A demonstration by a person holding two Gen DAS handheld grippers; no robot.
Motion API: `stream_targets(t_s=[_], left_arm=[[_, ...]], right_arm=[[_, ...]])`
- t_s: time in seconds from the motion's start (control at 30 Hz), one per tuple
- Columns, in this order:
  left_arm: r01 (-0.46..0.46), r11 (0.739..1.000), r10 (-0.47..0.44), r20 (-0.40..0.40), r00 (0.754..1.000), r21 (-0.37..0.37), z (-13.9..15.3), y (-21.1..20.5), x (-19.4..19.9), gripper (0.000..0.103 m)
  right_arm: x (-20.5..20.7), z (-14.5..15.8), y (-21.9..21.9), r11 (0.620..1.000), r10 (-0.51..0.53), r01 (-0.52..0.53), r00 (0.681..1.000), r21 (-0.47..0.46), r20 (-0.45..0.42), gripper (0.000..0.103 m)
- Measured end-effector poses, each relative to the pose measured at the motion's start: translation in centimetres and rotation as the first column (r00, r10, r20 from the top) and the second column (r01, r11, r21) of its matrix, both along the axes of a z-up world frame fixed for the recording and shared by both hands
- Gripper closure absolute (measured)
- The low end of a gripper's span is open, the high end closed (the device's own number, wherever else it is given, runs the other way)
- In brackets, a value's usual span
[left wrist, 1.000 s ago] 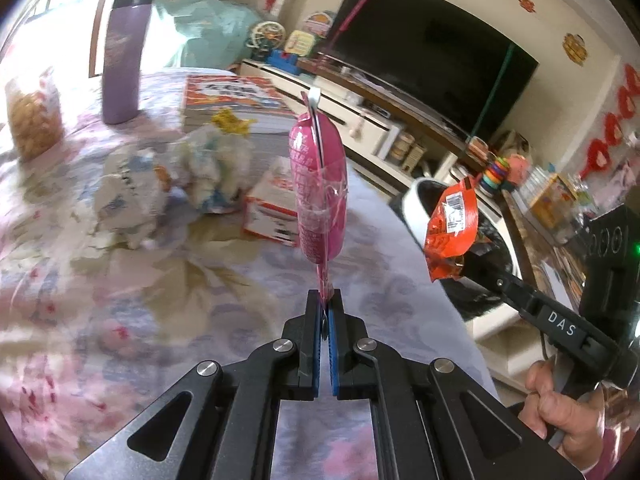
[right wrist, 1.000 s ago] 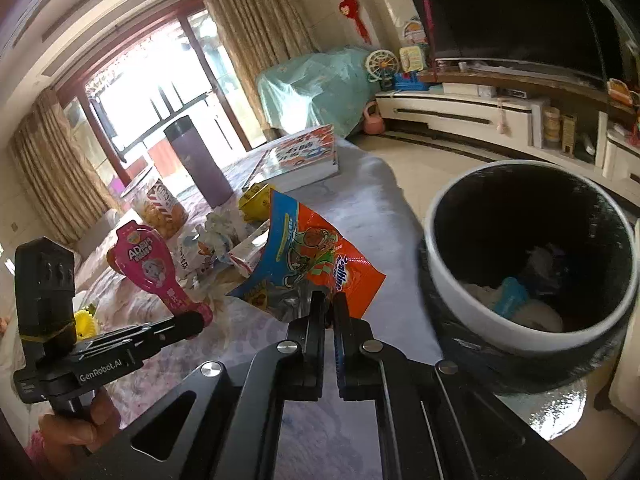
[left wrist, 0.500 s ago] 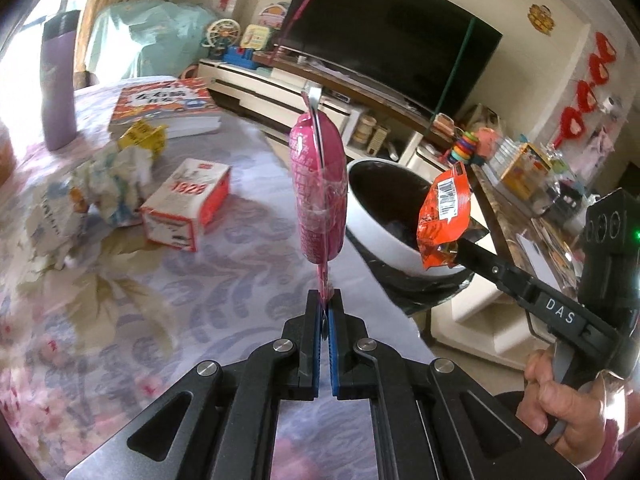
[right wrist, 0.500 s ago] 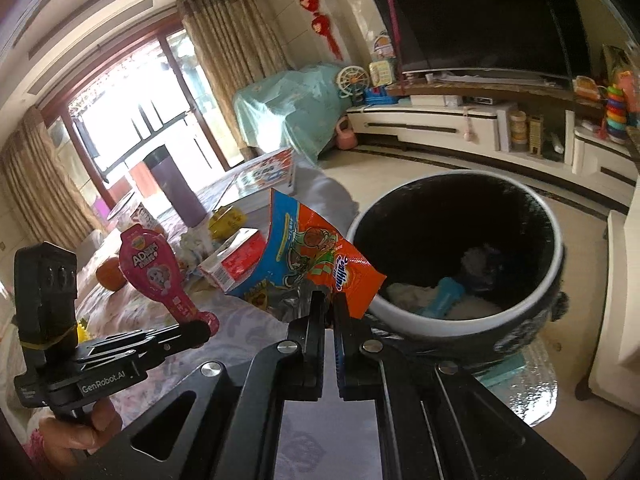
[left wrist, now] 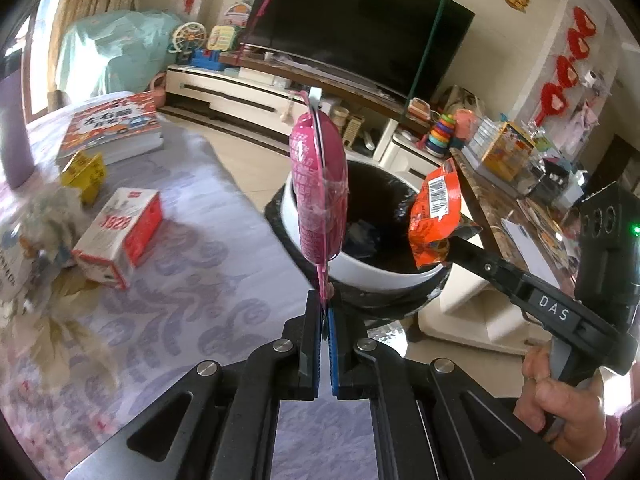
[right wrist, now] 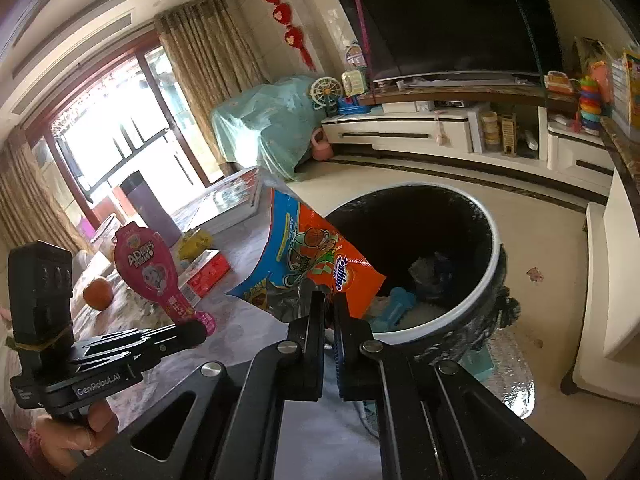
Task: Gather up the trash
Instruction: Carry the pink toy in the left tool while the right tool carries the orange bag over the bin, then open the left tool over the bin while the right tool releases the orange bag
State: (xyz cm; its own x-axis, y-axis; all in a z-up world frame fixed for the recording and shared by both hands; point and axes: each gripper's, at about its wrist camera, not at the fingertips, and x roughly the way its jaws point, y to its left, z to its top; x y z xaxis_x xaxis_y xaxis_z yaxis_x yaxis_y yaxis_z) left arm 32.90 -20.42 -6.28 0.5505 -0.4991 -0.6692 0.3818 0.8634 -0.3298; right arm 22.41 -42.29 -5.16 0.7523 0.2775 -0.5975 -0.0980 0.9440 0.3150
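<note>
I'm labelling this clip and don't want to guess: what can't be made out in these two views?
- Bin contents: dark inside; right wrist view shows only a blue piece and pale scraps.
- Crumpled wrappers on the table: blurred at the left wrist view's edge.
- Pink packet: edge-on in the left wrist view, front unreadable.
- Purple bottle: cut off there.

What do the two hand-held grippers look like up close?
Both are matte black with silver screws. The left hand-held gripper has blue pads and white "GenRobot.AI" lettering; the right hand-held gripper reads "DAS", with a green light on its camera block. Pink sleeve.
</note>
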Motion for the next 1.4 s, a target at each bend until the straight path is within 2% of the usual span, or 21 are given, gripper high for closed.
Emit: stream_targets(t_s=[0.8, 1.27, 1.4], left_arm=[[0.072, 0.996, -0.072, 0.004, 0.997, 0.053, -0.1, -6.5, 4.7, 0.101], [0.09, 0.993, -0.088, -0.03, 0.996, 0.076, -0.8, -9.0, 7.6, 0.101], [0.077, 0.994, -0.073, -0.055, 0.996, 0.072, -0.9, -9.3, 8.3, 0.098]], right_arm=[[3.0, -0.5, -4.2, 0.998, -0.063, 0.064, 0.998, 0.018, -0.029, 0.099], [5.4, -1.6, -5.6, 0.997, -0.072, 0.075, 0.994, 0.034, -0.081, 0.099], [5.7, -1.6, -5.6, 0.996, -0.075, 0.078, 0.994, 0.037, -0.083, 0.094]])
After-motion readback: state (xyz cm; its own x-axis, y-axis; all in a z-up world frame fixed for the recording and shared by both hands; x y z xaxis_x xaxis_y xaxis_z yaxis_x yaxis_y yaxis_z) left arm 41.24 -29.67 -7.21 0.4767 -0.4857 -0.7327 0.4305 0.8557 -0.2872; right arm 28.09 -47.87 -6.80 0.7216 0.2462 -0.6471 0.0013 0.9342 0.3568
